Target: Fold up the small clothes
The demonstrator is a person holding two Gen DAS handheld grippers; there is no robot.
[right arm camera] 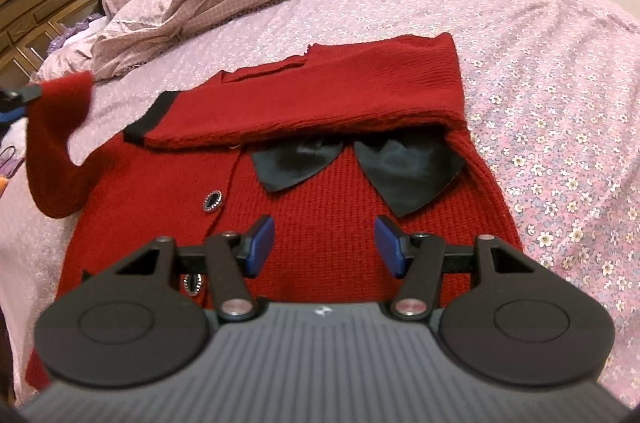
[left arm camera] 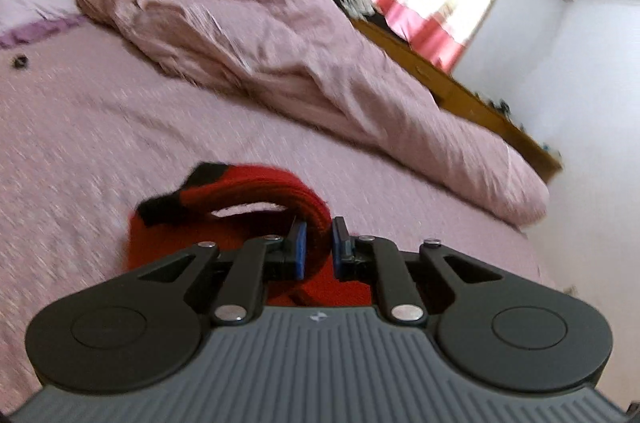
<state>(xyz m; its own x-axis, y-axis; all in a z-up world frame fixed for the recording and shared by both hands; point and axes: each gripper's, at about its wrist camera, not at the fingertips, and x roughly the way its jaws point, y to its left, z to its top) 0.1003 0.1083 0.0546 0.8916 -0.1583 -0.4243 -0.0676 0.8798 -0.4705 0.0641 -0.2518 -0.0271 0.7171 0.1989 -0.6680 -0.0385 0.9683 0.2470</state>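
Left gripper point(left arm camera: 319, 243) pinched on cardigan sleeve point(right arm camera: 56, 143), lifted at frame left; right gripper point(right arm camera: 325, 243) half-open, empty; next: lay sleeve across red cardigan point(right arm camera: 320, 215).

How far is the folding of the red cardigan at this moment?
Done: one sleeve already lies folded across the red cardigan. In hand: the left hand-held gripper pinches the other sleeve, lifted off the bed. Left: laying that sleeve over, then folding the body. The right hand-held gripper is open above it.
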